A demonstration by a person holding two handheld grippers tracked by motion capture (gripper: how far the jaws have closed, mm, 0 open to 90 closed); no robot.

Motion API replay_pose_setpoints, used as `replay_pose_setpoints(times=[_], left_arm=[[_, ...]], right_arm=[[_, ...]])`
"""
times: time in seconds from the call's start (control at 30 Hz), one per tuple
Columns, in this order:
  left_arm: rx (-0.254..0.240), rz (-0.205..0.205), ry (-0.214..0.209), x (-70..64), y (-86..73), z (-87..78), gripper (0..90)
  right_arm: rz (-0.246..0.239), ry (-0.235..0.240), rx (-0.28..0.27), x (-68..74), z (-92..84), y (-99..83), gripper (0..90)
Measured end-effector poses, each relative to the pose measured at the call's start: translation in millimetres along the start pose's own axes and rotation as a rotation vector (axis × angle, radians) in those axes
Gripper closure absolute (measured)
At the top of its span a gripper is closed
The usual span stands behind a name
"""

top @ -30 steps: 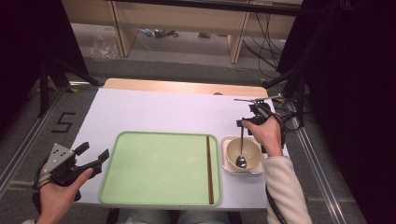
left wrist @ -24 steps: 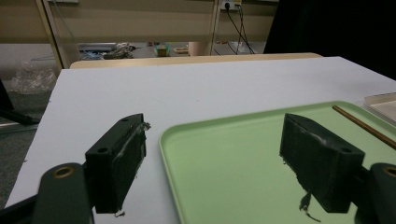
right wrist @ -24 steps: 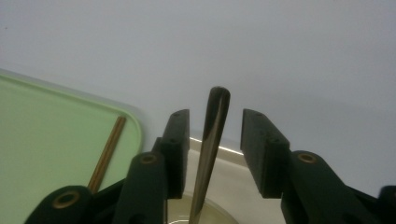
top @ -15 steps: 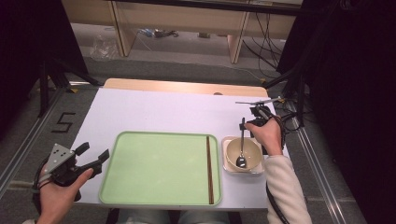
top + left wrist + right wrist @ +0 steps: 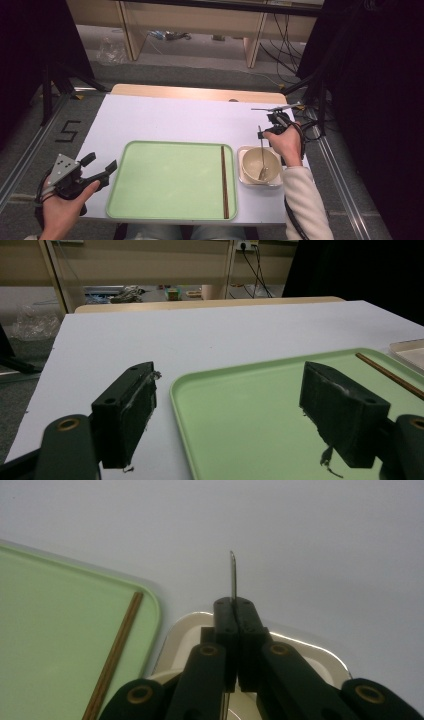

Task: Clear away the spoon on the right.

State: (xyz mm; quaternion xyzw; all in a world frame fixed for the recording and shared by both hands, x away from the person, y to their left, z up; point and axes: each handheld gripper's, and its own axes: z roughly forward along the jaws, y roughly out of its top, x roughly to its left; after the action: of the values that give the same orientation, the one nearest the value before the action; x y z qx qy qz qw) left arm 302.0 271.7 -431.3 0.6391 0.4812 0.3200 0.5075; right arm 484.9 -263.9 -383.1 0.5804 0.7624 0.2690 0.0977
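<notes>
A metal spoon (image 5: 261, 155) leans in a cream bowl (image 5: 247, 160) that stands on a small white square plate (image 5: 243, 178) right of the green tray (image 5: 170, 180). My right gripper (image 5: 263, 132) has just been closing and is now shut on the spoon's handle. In the right gripper view the handle's tip (image 5: 233, 575) sticks out past the closed right gripper (image 5: 233, 602). My left gripper (image 5: 101, 163) is held open at the tray's left edge. In the left gripper view, the left gripper (image 5: 227, 405) has nothing between its jaws.
A pair of brown chopsticks (image 5: 224, 180) lies along the tray's right side, also seen as chopsticks (image 5: 117, 650) in the right gripper view. The white table (image 5: 175, 120) stretches bare behind the tray. Shelves and cables stand beyond the far edge.
The right gripper's jaws have drawn together on the spoon's handle. Both hands stay where they were.
</notes>
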Motion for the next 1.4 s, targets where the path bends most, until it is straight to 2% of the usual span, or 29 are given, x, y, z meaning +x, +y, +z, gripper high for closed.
replay_pose_setpoints(times=[0.07, 0.1, 0.17, 0.23, 0.27, 0.37, 0.4, 0.43, 0.47, 0.5, 0.53, 0.57, 0.6, 0.63, 0.67, 0.7, 0.73, 0.87, 0.9, 0.93, 0.97, 1.0, 1.07, 1.1, 1.13, 1.17, 1.2, 1.37, 1.4], left_arm=[[0.000, 0.002, 0.000, 0.1, 0.0, 0.1, 22.2], [0.001, 0.002, 0.000, 0.1, -0.1, 0.1, 22.2], [0.002, 0.003, 0.000, 0.0, -0.1, 0.2, 22.2], [0.002, 0.003, 0.000, -0.1, -0.1, 0.1, 22.2], [0.002, 0.003, 0.000, 0.0, 0.0, 0.1, 22.2], [0.002, 0.003, 0.000, 0.2, -0.2, 0.1, 22.2], [0.002, 0.002, 0.000, 0.0, -0.2, 0.1, 22.2], [0.002, 0.002, 0.000, 0.0, -0.1, 0.1, 22.2], [0.002, 0.002, 0.000, 0.1, -0.1, 0.1, 22.2], [0.002, 0.002, 0.000, 0.1, -0.2, 0.1, 22.2], [0.002, 0.000, 0.000, -0.1, -0.2, 0.1, 22.2], [0.002, 0.000, 0.000, 0.0, -0.2, 0.1, 22.2], [0.001, 0.001, 0.000, 0.1, -0.2, 0.1, 22.2], [0.001, 0.000, 0.000, 0.0, -0.2, 0.0, 22.2], [0.001, 0.000, 0.000, 0.0, -0.2, 0.1, 22.2], [0.002, 0.000, 0.000, -0.1, -0.2, 0.1, 22.2], [0.002, 0.002, 0.000, 0.0, -0.2, 0.1, 22.2], [0.002, 0.002, 0.000, 0.0, -0.2, 0.0, 22.2], [0.002, 0.001, 0.000, -0.1, -0.1, -0.1, 22.2], [0.001, -0.001, 0.000, -0.2, -0.1, 0.0, 22.2], [0.001, 0.001, 0.000, -0.1, -0.1, -0.1, 22.2], [0.001, 0.000, 0.000, -0.1, -0.1, -0.1, 22.2], [0.000, 0.001, 0.001, 0.1, -0.1, -0.1, 22.2], [0.000, 0.000, 0.000, 0.1, -0.1, -0.2, 22.2], [0.001, 0.000, 0.000, 0.1, -0.1, -0.1, 22.2], [0.001, 0.001, 0.000, 0.1, -0.2, 0.0, 22.2], [0.002, 0.001, 0.000, 0.0, -0.2, 0.0, 22.2], [0.001, 0.001, 0.000, 0.0, -0.1, -0.2, 22.2], [0.001, 0.000, 0.000, 0.0, -0.2, -0.1, 22.2]], right_arm=[[0.001, -0.008, 0.002, 2.8, -3.2, 0.5, 90.0], [-0.029, 0.005, 0.005, 1.2, -4.9, 1.1, 90.0], [-0.005, -0.011, -0.002, 6.2, -9.0, 1.5, 90.0], [-0.030, -0.016, -0.006, 8.2, -12.4, 2.6, 90.0], [-0.015, -0.012, -0.010, 11.2, -14.4, 3.0, 90.0], [-0.027, -0.020, -0.026, 16.9, -20.7, 4.8, 90.0], [-0.065, -0.013, -0.049, 15.7, -21.1, 5.7, 90.0], [-0.071, -0.025, -0.053, 17.5, -23.7, 6.2, 90.0], [-0.065, -0.016, -0.061, 19.1, -25.2, 6.5, 90.0], [-0.076, -0.041, -0.060, 20.3, -28.2, 7.1, 90.0], [-0.064, -0.034, -0.074, 21.8, -28.9, 7.1, 90.0], [-0.092, -0.033, -0.078, 20.4, -30.5, 7.9, 90.0], [-0.079, -0.028, -0.078, 21.7, -32.6, 7.9, 90.0], [-0.067, -0.044, -0.095, 23.9, -33.7, 7.7, 90.0], [-0.056, -0.030, -0.097, 25.0, -36.1, 8.2, 90.0], [-0.068, -0.040, -0.106, 25.2, -36.9, 8.3, 90.0], [-0.040, -0.048, -0.092, 28.5, -39.6, 9.4, 90.0], [-0.037, -0.012, -0.118, 31.1, -44.7, 9.8, 90.0], [-0.052, -0.001, -0.116, 30.3, -46.1, 10.4, 90.0], [-0.067, 0.003, -0.131, 29.3, -45.5, 10.3, 90.0], [-0.076, -0.013, -0.138, 29.8, -46.5, 10.4, 90.0], [-0.102, -0.001, -0.157, 28.6, -44.8, 10.3, 90.0], [-0.042, 0.012, -0.150, 33.0, -47.6, 10.4, 90.0], [-0.072, 0.012, -0.172, 30.8, -46.8, 9.9, 90.0], [-0.065, 0.022, -0.161, 31.3, -48.9, 10.4, 90.0], [-0.069, 0.031, -0.175, 31.0, -48.5, 10.4, 90.0], [-0.050, 0.032, -0.174, 32.4, -50.1, 10.8, 90.0], [-0.048, 0.049, -0.209, 34.7, -51.7, 11.0, 90.0], [-0.046, 0.054, -0.200, 35.1, -53.4, 11.5, 90.0]])
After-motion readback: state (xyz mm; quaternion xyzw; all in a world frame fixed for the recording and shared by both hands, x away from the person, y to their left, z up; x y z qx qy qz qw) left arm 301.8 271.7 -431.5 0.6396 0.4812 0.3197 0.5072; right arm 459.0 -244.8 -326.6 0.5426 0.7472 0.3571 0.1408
